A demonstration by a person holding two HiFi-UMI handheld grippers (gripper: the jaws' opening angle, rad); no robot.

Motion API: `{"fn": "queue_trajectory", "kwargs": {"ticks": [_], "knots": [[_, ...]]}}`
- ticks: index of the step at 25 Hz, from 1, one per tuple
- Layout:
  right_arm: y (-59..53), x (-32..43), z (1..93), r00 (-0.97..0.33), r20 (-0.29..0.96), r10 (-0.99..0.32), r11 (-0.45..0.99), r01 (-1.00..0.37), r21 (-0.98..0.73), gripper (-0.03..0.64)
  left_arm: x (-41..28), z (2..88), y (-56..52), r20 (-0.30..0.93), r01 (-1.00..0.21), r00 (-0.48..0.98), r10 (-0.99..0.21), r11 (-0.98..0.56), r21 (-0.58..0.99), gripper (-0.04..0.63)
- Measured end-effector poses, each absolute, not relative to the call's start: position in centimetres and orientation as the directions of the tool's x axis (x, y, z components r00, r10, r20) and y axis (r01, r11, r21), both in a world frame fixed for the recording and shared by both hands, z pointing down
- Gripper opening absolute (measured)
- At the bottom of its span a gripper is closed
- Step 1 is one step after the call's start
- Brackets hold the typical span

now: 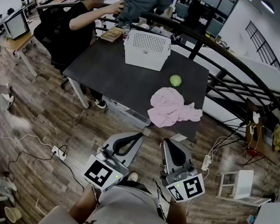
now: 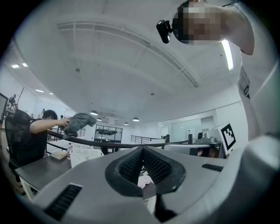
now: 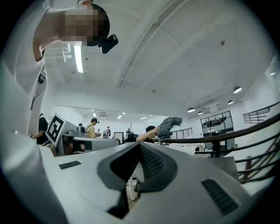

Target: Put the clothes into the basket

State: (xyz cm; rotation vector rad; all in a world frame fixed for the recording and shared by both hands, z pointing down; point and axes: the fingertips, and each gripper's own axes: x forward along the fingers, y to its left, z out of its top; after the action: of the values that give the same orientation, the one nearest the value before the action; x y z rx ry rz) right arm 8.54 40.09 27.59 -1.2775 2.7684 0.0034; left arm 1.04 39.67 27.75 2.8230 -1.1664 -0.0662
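A crumpled pink garment [image 1: 170,107] lies on the near right part of the dark table [image 1: 108,68]. The white perforated basket [image 1: 146,49] stands at the table's far side, also in the left gripper view [image 2: 85,154]. Beyond it a seated person holds up a grey garment [image 1: 139,4], which both gripper views show too [image 2: 78,122] [image 3: 168,124]. My left gripper [image 1: 142,133] and right gripper [image 1: 167,143] hover level over the floor, short of the table's near edge. Both are shut and hold nothing [image 2: 143,151] [image 3: 139,146].
A green ball [image 1: 175,80] rests on the table between basket and pink garment. A book [image 1: 111,35] lies at the far edge. A black curved railing [image 1: 232,64] runs behind and to the right. A power strip [image 1: 58,152] with cables lies on the wooden floor, and a white stool [image 1: 238,183] stands at right.
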Motion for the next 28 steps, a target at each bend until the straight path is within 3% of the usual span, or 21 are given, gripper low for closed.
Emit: {"fn": "queue_trajectory", "kwargs": {"ticks": [13,28], "knots": [[40.4,13.4,27.3,-0.616,-0.120,-0.779,0.624,-0.781,-0.041,0.020,4.8,27.9,39.9,-0.004,-0.716,0.694,-0.720,-0.691,0.093,0.003],[34.0,13.9,29.5,-0.603,-0.060,-0.796,0.605,-0.796,-0.027,0.020,5.3,29.8,33.2,0.017,-0.696,0.716,-0.698,-0.712,0.093,0.003]]}}
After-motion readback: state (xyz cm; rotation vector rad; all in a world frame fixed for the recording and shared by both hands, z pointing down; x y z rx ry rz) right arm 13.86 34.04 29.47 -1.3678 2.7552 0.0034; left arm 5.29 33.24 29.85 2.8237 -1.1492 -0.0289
